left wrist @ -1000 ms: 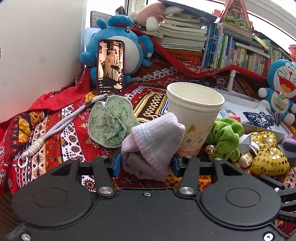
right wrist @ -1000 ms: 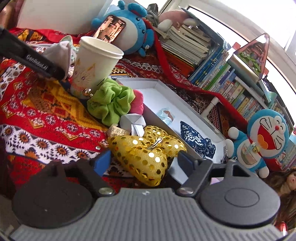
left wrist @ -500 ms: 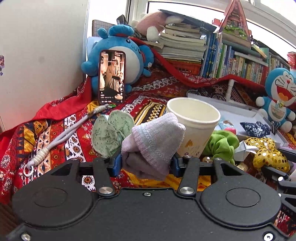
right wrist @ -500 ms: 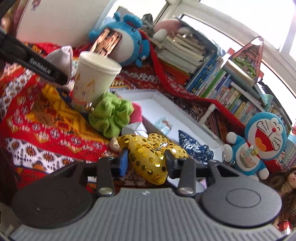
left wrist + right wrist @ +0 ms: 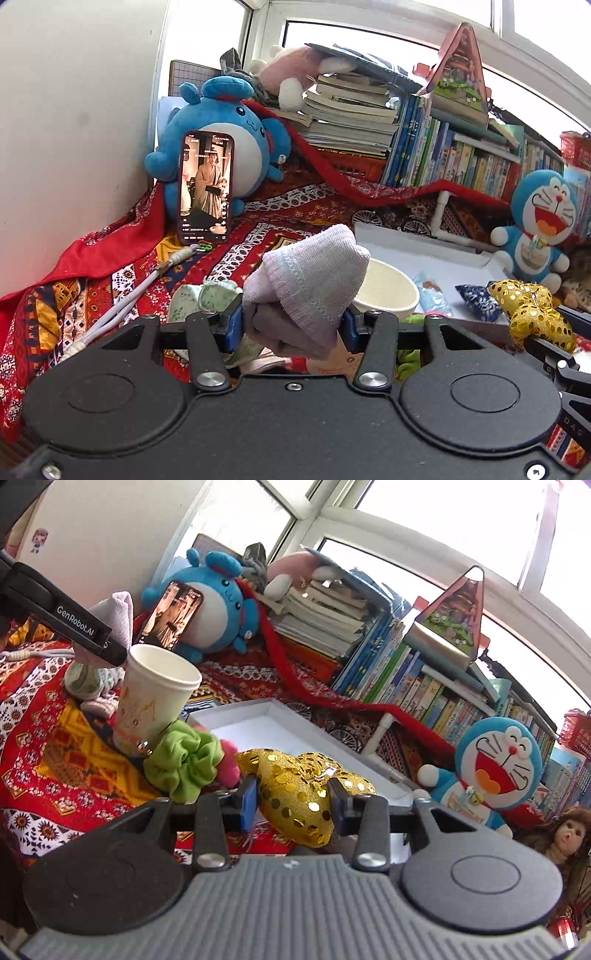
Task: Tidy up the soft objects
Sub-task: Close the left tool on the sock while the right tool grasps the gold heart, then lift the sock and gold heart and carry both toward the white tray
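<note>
While the left gripper [image 5: 291,325] squeezes a folded pale lilac knit sock [image 5: 310,284] at the centre of its frame, above the white paper cup [image 5: 388,291], the right gripper [image 5: 291,805] is pinched on a gold sequinned fabric bow [image 5: 295,794]. That bow sits low centre, in front of the shallow white box [image 5: 258,709], with a lime green scrunchie [image 5: 184,760] just left.

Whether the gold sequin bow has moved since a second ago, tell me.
Yes. The gold sequin bow, clamped in the right gripper, has risen off the cloth toward the white box.

phone [image 5: 205,186] against blue plush [image 5: 236,147], paper cup [image 5: 155,698], books [image 5: 424,158]
</note>
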A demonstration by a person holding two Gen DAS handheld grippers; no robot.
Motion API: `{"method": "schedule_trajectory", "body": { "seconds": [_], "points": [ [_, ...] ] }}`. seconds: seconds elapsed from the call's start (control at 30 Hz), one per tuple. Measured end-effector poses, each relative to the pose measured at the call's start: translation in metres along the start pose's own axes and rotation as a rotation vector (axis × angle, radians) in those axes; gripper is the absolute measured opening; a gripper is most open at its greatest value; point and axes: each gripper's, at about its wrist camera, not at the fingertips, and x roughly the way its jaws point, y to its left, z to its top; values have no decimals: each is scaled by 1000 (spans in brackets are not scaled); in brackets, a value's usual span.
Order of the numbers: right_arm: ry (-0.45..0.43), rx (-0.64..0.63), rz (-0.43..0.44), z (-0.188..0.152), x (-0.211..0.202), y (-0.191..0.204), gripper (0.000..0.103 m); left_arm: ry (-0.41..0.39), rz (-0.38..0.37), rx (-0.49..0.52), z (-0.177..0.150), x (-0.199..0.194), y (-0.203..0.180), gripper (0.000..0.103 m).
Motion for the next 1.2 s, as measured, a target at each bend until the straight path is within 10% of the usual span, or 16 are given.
{"method": "schedule_trajectory", "body": {
  "seconds": [1.2],
  "points": [
    [-9, 162, -57, 9, 6, -65, 47, -70, -44, 2, 63, -26, -1, 47]
  ]
}}
